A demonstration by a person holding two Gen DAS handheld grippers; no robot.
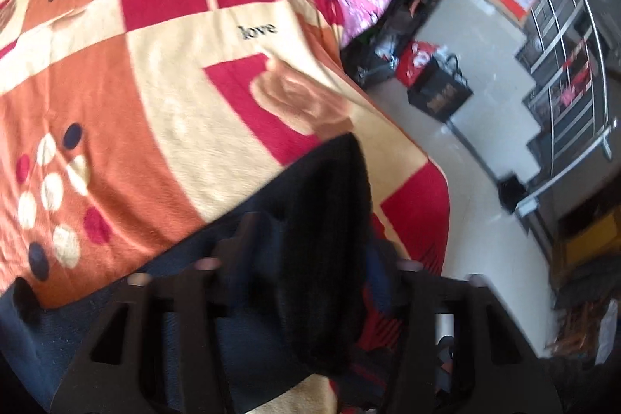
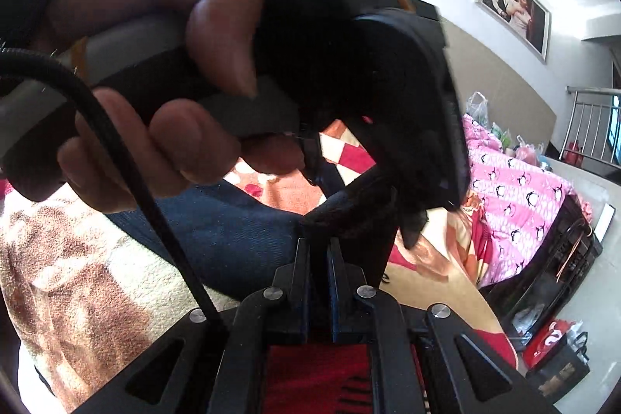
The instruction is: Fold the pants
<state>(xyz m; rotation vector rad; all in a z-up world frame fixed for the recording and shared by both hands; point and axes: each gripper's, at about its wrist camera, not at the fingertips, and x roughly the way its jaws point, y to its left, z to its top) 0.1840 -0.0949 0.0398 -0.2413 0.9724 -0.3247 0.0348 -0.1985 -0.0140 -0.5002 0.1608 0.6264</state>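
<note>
On patterned orange-red fleece blanket (image 1: 163, 96): right gripper (image 2: 319, 255) pinched tight on dark navy pants (image 2: 233, 239) edge; left gripper (image 1: 306, 258) half-closed around fabric, grip unclear, prob. to carry fold over.

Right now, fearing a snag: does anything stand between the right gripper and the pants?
Nothing visible does: the right gripper is shut on a dark fold of the pants. The left hand hangs close above, not between.

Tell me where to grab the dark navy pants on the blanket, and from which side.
Grip the dark navy pants at the raised fabric edge in front of the right gripper. Come from the near side, low and level: that edge stands up off the patterned blanket.
</note>
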